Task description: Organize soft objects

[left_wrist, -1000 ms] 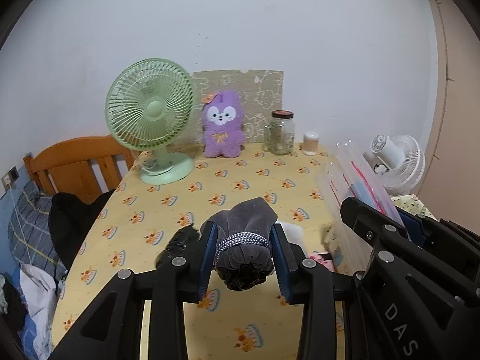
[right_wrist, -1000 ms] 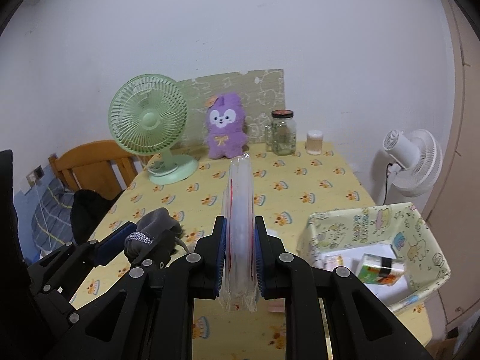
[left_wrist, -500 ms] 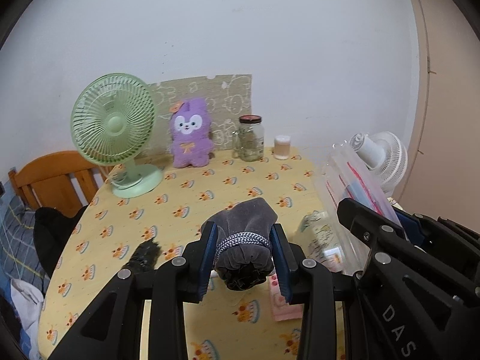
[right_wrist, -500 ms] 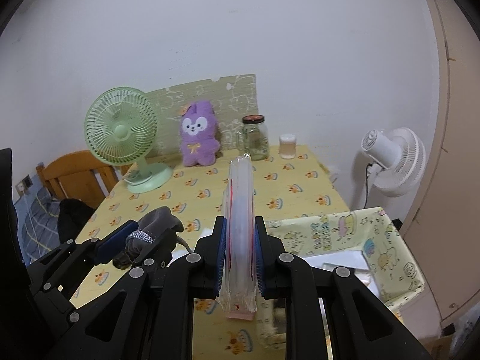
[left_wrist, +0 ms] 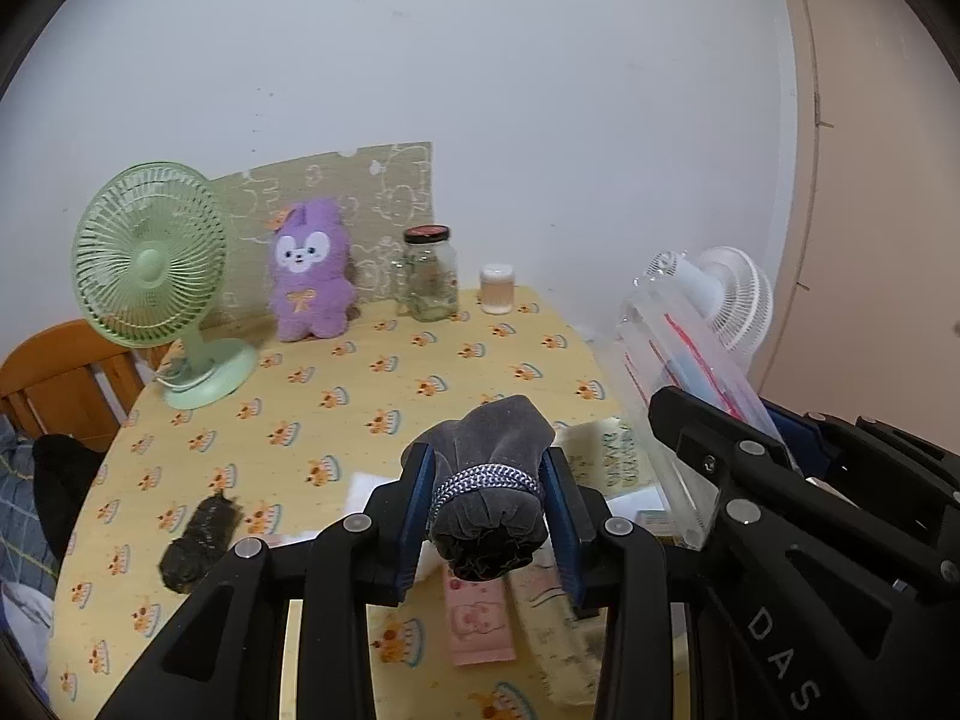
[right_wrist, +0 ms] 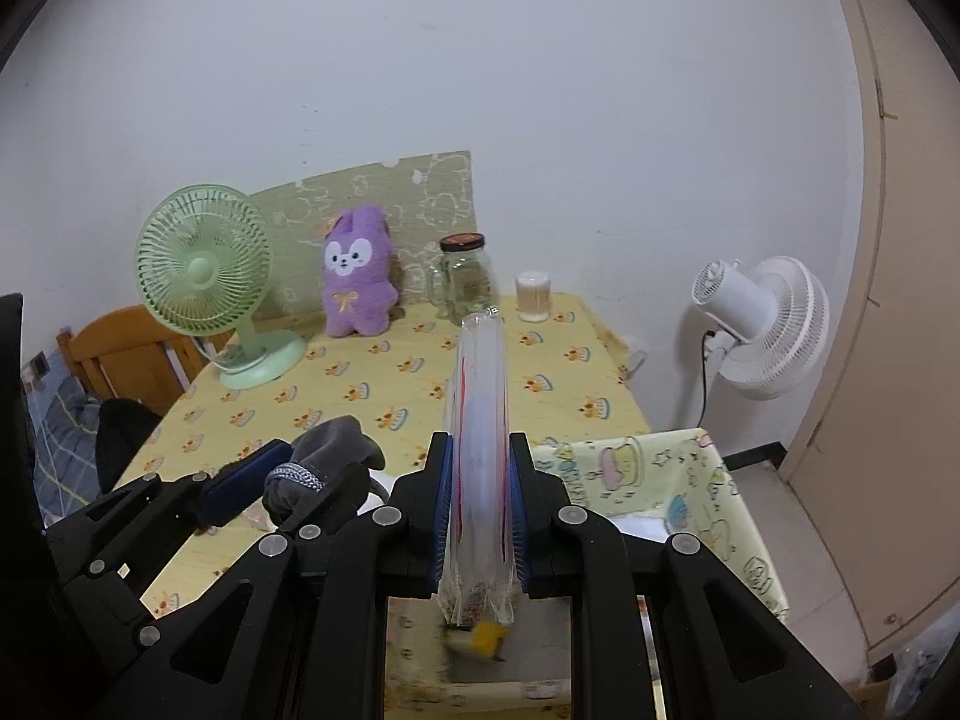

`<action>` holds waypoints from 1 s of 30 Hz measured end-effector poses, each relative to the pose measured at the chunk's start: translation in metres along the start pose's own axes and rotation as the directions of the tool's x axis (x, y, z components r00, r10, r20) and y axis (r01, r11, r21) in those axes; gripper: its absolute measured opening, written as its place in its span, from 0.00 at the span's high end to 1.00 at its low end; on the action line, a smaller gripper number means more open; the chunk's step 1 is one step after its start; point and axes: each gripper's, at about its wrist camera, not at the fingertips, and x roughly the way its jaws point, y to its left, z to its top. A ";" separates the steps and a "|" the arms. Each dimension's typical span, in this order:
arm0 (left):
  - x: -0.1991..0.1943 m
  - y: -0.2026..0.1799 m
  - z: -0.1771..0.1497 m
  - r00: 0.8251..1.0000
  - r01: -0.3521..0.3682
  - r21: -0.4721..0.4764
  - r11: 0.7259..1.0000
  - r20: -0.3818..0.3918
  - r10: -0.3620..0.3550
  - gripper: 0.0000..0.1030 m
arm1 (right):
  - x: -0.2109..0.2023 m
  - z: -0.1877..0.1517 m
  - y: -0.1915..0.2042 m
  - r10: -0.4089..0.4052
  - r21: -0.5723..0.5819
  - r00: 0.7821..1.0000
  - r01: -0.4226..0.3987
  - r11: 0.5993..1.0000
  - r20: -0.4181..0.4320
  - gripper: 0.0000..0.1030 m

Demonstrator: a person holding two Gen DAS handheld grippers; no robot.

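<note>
Grey velvet pouch (left_wrist: 489,483), one, is pinched by left gripper (left_wrist: 487,513) at frame centre; one clear zip bag (right_wrist: 480,450) is clamped edge-on by right gripper (right_wrist: 479,525). Two fans are counted: green fan (left_wrist: 150,258) left, white fan (left_wrist: 729,294) right.

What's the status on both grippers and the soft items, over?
Left gripper shut on grey velvet pouch. Right gripper shut on clear zip bag. Black soft item lies on the table. Nothing blocking.

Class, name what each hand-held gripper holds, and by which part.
Left hand-held gripper: grey drawstring pouch, clamped at its corded neck. Right hand-held gripper: clear zip bag, near its lower end.
</note>
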 end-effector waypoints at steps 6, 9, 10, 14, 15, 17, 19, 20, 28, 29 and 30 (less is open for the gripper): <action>0.012 -0.017 -0.001 0.999 0.037 0.023 0.999 -0.022 -0.037 0.64 | 0.007 -0.004 -0.019 -0.019 0.018 1.000 0.019 1.000 -0.016 0.80; 0.019 -0.025 -0.002 0.997 0.066 0.039 0.997 -0.045 -0.064 0.64 | 0.007 -0.007 -0.027 -0.039 0.029 0.999 0.040 0.999 -0.019 0.80; 0.021 -0.029 -0.002 0.996 0.072 0.048 0.996 -0.050 -0.070 0.63 | 0.008 -0.009 -0.031 -0.045 0.035 0.999 0.046 0.998 -0.019 0.80; 0.030 -0.042 -0.006 0.994 0.087 0.077 0.993 -0.074 -0.081 0.62 | 0.011 -0.017 -0.044 -0.067 0.065 0.997 0.069 0.995 -0.034 0.80; 0.032 -0.044 -0.007 0.993 0.087 0.080 0.993 -0.081 -0.081 0.62 | 0.012 -0.019 -0.047 -0.073 0.072 0.996 0.076 0.995 -0.041 0.80; 0.036 -0.049 -0.009 0.991 0.089 0.092 0.992 -0.104 -0.079 0.59 | 0.015 -0.022 -0.052 -0.082 0.078 0.995 0.086 0.993 -0.050 0.80; 0.040 -0.053 -0.010 0.988 0.101 0.097 0.990 -0.126 -0.088 0.43 | 0.017 -0.024 -0.056 -0.085 0.085 0.995 0.090 0.992 -0.057 0.80; 0.040 -0.054 -0.011 0.987 0.101 0.098 0.990 -0.132 -0.088 0.40 | 0.018 -0.025 -0.058 -0.085 0.089 0.994 0.091 0.992 -0.062 0.80; 0.050 -0.061 -0.017 0.985 0.049 0.148 0.988 -0.171 -0.023 0.27 | 0.034 -0.032 -0.065 -0.098 0.096 0.991 0.107 0.990 -0.093 0.78; 0.051 -0.061 -0.017 0.985 0.047 0.150 0.988 -0.173 -0.021 0.27 | 0.035 -0.032 -0.065 -0.106 0.093 0.990 0.114 0.989 -0.094 0.73; 0.051 -0.061 -0.017 0.985 0.052 0.151 0.987 -0.173 -0.025 0.26 | 0.036 -0.032 -0.065 -0.119 0.091 0.988 0.128 0.988 -0.098 0.69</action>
